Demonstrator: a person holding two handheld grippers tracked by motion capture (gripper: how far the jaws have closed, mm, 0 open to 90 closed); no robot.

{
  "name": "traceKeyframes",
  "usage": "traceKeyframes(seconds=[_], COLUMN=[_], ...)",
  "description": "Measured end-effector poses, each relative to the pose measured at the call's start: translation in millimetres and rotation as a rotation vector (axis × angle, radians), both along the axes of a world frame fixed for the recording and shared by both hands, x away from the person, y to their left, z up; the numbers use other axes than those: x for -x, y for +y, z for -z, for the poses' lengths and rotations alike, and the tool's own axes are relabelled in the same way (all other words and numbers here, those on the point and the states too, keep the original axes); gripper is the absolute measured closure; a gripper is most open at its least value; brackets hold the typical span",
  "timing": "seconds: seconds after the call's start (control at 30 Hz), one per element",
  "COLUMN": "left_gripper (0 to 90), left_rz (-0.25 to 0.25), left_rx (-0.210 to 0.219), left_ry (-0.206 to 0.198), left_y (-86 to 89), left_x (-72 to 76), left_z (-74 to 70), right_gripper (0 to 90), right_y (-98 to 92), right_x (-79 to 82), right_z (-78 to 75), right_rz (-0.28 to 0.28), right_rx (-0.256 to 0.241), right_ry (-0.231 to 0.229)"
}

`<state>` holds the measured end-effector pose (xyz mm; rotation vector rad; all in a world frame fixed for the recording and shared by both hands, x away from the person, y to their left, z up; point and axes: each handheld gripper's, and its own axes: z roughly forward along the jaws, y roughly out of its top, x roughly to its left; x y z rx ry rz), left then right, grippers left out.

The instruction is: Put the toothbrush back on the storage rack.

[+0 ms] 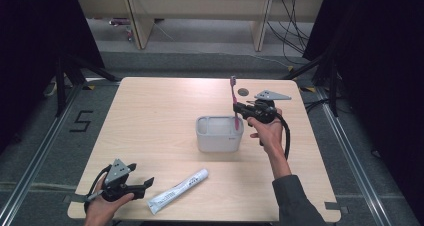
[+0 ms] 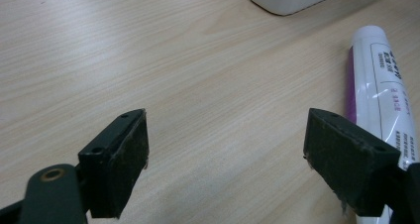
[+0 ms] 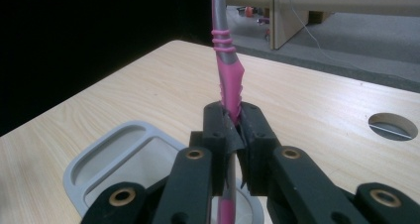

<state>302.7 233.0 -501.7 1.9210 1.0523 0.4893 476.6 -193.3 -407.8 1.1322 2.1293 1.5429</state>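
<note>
1. Your right tongs [image 1: 239,109] were clamped tight on the pink toothbrush [image 1: 234,99], jaws pressed on the handle with no gap, as seen in the right gripper view [image 3: 233,122].
2. You held the toothbrush [image 3: 227,70] upright, head at the top, lower end down inside the grey holder [image 1: 220,134] at its right-hand side; can't tell if the tip touched the bottom.
3. The holder [image 3: 106,159] sat near the middle of the desk [image 1: 160,111], and its inner compartments showed below the jaws in the right gripper view.
4. Your right hand [image 1: 267,131] gripped the tongs just to the right of the holder, cable looping down beside your wrist.
5. Your left tongs [image 1: 145,184] were wide open and held nothing; you had them low at the near left corner of the desk.
6. In the left gripper view, those tongs [image 2: 225,159] had bare desk [image 2: 148,50] between the jaws.
7. The white toothpaste tube [image 1: 178,191] lay flat on the desk just right of the left tongs, apart from the holder; the tube [image 2: 381,85] ran alongside the right-hand jaw.
8. A round hole [image 1: 243,92] in the desk sat behind the toothbrush.
</note>
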Motion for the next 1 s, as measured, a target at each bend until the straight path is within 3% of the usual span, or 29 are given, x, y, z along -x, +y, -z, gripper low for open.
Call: traceKeyframes(seconds=[0.03,0.33,0.4,0.5,0.57,0.63,0.93,1.0], left_gripper=[17.2,17.2,17.2,17.2,17.2,17.2,17.2,17.2], left_rz=[0.000,0.003,0.000,0.001,0.004,0.003,0.000,0.001], left_rx=[-0.001,-0.004,0.005,0.000,-0.003,-0.003,-0.007,-0.007], left_ry=[0.000,0.001,-0.001,0.001,0.002,0.002,0.003,0.003], left_y=[0.1,-0.3,-0.7,-0.7,-0.6,-0.5,-0.6,-0.7], left_x=[0.0,-0.1,-0.2,-0.1,-0.1,-0.1,0.1,0.1], left_z=[0.0,0.2,0.6,0.4,0.4,0.3,0.2,0.2], right_gripper=[83.2,83.0,83.0,82.9,82.8,82.8,82.5,82.4], right_y=[-0.5,2.3,2.7,1.7,2.5,2.4,0.8,0.7], right_x=[-1.8,-2.4,-1.4,-2.7,-1.1,-1.2,-3.0,-1.9], right_z=[3.2,11.8,13.8,16.2,17.0,17.4,18.8,18.9], right_rz=[-0.003,-0.004,0.000,-0.003,0.004,0.005,-0.001,0.003], right_rx=[0.014,0.006,0.007,0.022,0.014,0.016,0.062,0.055], right_ry=[-0.020,-0.003,0.026,0.002,0.034,0.034,-0.009,0.005])
